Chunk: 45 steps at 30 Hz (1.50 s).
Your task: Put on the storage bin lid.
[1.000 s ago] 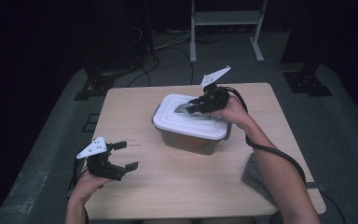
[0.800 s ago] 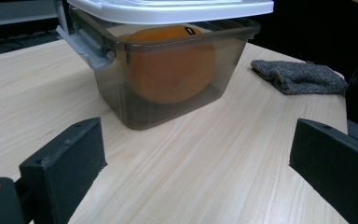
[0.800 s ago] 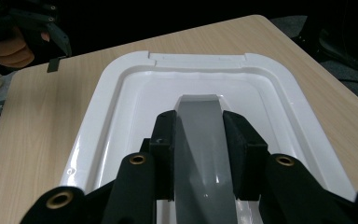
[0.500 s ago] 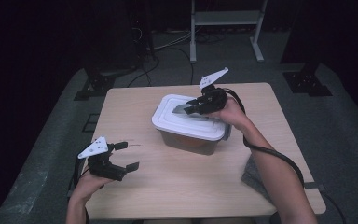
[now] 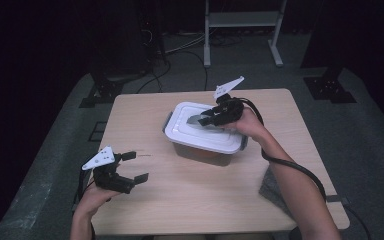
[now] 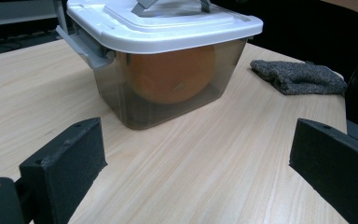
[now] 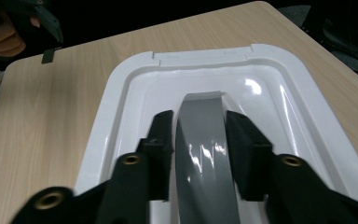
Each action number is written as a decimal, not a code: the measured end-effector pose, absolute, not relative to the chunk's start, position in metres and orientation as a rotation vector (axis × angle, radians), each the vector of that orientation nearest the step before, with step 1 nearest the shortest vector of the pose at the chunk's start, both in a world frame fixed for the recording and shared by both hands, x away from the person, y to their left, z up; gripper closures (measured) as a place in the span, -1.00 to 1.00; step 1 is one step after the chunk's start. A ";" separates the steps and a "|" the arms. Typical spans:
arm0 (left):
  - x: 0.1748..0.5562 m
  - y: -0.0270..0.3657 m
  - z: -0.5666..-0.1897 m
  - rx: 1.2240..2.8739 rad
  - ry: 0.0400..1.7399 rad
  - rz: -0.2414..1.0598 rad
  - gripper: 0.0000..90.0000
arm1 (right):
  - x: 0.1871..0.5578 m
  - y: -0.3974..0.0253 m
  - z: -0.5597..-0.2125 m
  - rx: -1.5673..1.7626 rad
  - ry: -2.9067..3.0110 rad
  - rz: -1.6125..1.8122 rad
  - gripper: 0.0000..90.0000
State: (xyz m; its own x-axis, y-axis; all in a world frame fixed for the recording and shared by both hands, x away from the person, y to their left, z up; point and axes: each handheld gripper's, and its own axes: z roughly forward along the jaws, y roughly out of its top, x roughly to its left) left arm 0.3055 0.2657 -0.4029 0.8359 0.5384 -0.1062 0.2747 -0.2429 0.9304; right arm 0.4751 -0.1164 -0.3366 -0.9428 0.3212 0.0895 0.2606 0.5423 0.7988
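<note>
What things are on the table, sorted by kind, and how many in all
Plastic box with white lid: 1
Orange ball inside the box: 1
Grey cloth: 1
Total: 3

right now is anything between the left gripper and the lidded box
Nothing visible. The left gripper, jaws open, points at the box across bare table. The grey cloth lies off to the side, out of that path.

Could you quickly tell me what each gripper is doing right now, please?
Left gripper: open, holding nothing, above the table.
Right gripper: shut on the grey handle of the white lid.
</note>
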 end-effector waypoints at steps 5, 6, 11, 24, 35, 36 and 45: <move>0.306 0.264 -0.404 1.842 0.608 0.269 -0.94 | 0.471 -0.120 -0.325 0.533 2.682 1.433 0.07; 0.306 0.264 -0.404 1.849 0.611 0.269 -0.94 | 0.470 -0.121 -0.323 0.539 2.675 1.444 0.03; 0.306 0.264 -0.403 1.842 0.614 0.275 -0.94 | 0.464 -0.130 -0.315 0.544 2.655 1.470 -0.08; 0.306 0.258 -0.406 1.861 0.616 0.264 -0.94 | 0.449 -0.168 -0.313 0.589 2.616 1.556 -0.30; 0.306 0.260 -0.405 1.854 0.609 0.266 -0.94 | 0.435 -0.199 -0.316 0.644 2.586 1.579 -0.38; 0.306 0.260 -0.405 1.852 0.611 0.265 -0.94 | 0.433 -0.202 -0.316 0.650 2.586 1.574 -0.39; 0.305 0.260 -0.405 1.850 0.606 0.270 -0.94 | 0.418 -0.217 -0.311 0.641 2.569 1.569 -0.41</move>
State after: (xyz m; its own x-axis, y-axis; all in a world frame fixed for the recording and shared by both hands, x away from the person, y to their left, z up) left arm 0.3048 0.2600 -0.4047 0.8423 0.5286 -0.1058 0.2754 -0.2532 0.9274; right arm 0.4180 -0.2171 -0.3113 -0.9113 0.3797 0.1594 0.3152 0.3941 0.8633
